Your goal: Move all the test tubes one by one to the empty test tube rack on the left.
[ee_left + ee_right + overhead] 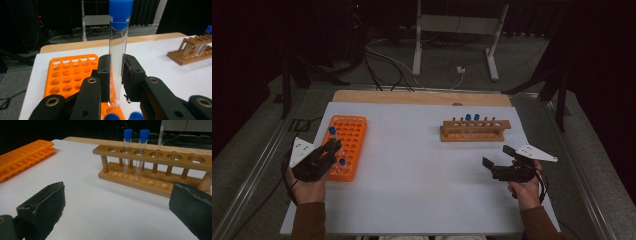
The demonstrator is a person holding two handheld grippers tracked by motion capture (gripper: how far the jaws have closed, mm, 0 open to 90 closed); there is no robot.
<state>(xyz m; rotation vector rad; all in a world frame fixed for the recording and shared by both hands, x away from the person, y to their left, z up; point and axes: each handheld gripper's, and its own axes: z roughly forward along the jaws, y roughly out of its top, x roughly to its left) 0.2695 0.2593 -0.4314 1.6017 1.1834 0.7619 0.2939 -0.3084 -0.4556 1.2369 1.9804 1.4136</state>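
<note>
My left gripper (pixel 333 145) is shut on a clear test tube with a blue cap (pixel 117 50). It holds the tube upright over the near part of the orange rack (pixel 350 131). The tube's round bottom hangs just above the orange rack's holes (pixel 67 75). Two more blue caps (pixel 136 116) show at the rack's near end. My right gripper (pixel 496 155) rests open near the table's right front with nothing between its jaws. In the right gripper view it (pixel 117 205) faces the wooden rack (pixel 155 160), which holds two blue-capped tubes (pixel 127 152) side by side.
The wooden rack (pixel 474 130) stands at the back right of the white table top (pixel 412 170). A wooden board edge (pixel 422 97) runs along the far side. Cables and a metal stand (pixel 457 30) lie on the floor beyond.
</note>
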